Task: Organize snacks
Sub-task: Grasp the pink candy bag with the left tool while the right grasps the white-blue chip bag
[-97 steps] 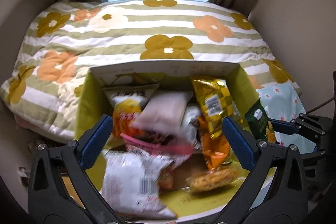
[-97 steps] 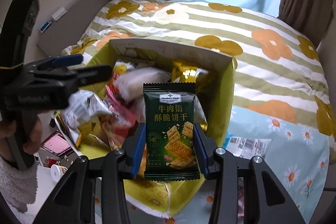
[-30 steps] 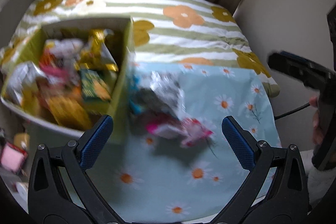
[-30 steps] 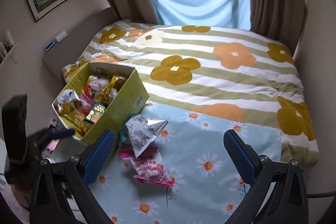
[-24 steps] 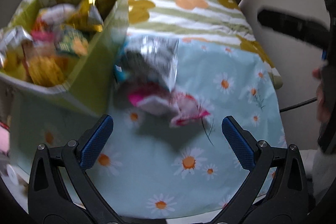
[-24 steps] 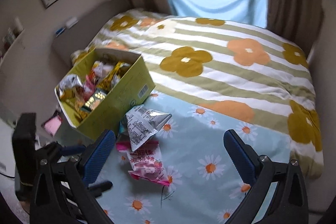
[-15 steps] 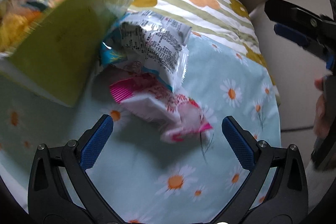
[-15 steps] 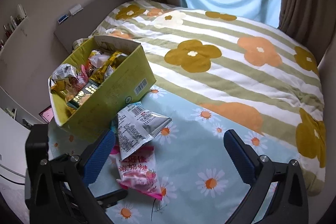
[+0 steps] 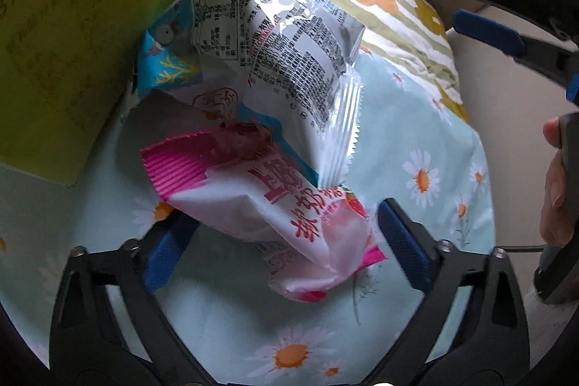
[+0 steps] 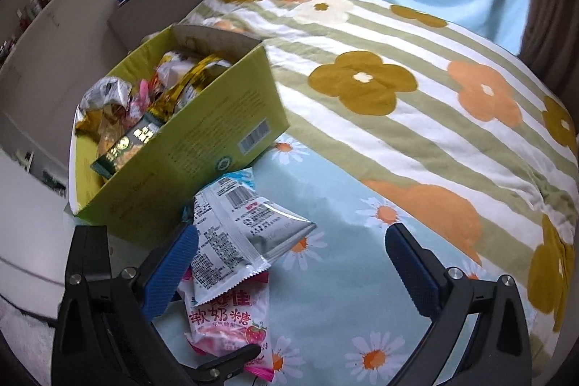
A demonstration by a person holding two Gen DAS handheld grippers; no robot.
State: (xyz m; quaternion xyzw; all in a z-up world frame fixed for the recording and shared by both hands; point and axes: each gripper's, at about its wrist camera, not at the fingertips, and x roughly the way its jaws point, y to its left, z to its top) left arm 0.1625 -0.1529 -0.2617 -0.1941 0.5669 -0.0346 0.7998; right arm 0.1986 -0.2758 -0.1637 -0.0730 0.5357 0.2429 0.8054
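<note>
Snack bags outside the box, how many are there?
3. A pink bag lies between the left gripper's open fingers, a silver bag lies on it, and a blue bag is under that, against the box. More may be hidden.

A bed (image 10: 416, 118) carries a striped flowered quilt (image 10: 362, 85) and, toward its near edge, a pale-blue daisy sheet (image 10: 336, 306). On the sheet stand a green snack box (image 10: 202, 147) and beside it a pink candy bag (image 9: 275, 205) under a silver packet (image 9: 289, 60)
</note>
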